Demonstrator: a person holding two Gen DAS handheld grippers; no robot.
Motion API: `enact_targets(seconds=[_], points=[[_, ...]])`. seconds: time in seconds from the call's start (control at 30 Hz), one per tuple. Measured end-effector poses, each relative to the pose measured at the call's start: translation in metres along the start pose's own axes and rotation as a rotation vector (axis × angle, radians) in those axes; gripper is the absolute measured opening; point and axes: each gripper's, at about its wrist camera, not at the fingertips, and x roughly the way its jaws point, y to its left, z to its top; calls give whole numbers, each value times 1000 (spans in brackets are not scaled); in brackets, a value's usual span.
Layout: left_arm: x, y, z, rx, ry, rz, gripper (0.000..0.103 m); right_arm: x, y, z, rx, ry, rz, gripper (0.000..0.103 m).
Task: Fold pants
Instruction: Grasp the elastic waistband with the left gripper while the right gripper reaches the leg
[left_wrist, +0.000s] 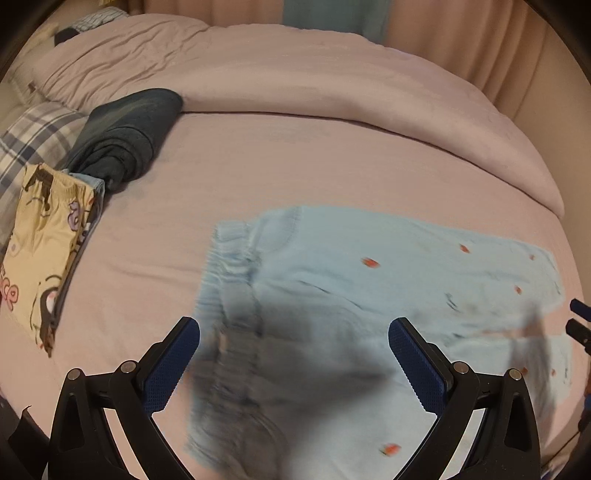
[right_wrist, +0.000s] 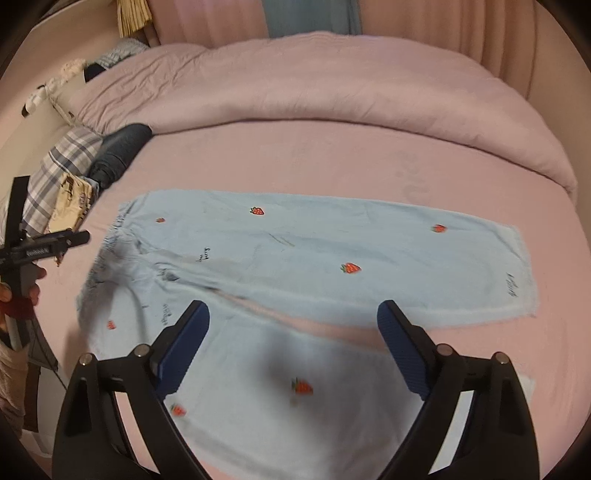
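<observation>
Light blue pants (right_wrist: 295, 251) with red strawberry prints lie flat on the pink bed sheet (right_wrist: 332, 162). Their waistband (right_wrist: 110, 243) is at the left and both legs stretch to the right. My right gripper (right_wrist: 293, 308) hovers open above the near leg, nothing between its blue pads. In the left wrist view the pants (left_wrist: 369, 266) are blurred, with the gathered waistband (left_wrist: 229, 251) ahead. My left gripper (left_wrist: 294, 326) is open over the waist part and holds nothing. A hand carries the left gripper (right_wrist: 55, 243) at the left edge of the right wrist view.
A dark folded garment (left_wrist: 125, 136) and a yellow printed folded piece (left_wrist: 48, 251) are stacked at the bed's left side beside a plaid pillow (left_wrist: 33, 140). A bunched pink duvet (left_wrist: 295, 81) runs along the back. Bare sheet lies between duvet and pants.
</observation>
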Motion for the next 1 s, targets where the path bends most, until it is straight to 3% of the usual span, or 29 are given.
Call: enact_targets(seconds=[0.23, 0.33, 0.43, 0.53, 0.63, 0.77, 0.83, 0.9, 0.97, 1.0], points=[[35, 21, 35, 55, -16, 12, 103, 51, 12, 30, -126, 8, 12, 88], [64, 38, 53, 58, 30, 12, 103, 74, 19, 49, -212, -7, -9, 85], [85, 50, 64, 46, 87, -38, 103, 100, 26, 71, -309, 5, -54, 78], [102, 54, 68, 58, 128, -56, 102, 123, 28, 90, -362, 41, -46, 74], [118, 56, 64, 69, 191, -89, 94, 144, 25, 106, -391, 64, -47, 70], [122, 60, 62, 88, 191, -142, 89, 172, 18, 120, -406, 142, -30, 65], [122, 61, 62, 86, 190, -155, 83, 187, 16, 122, -424, 202, -13, 52], [121, 59, 63, 99, 188, -158, 71, 195, 16, 116, -444, 237, 1, 51], [119, 53, 63, 139, 170, -144, 66, 192, 19, 119, -457, 230, 31, 29], [116, 51, 63, 151, 162, -140, 56, 189, 22, 119, -486, 219, 12, 17]])
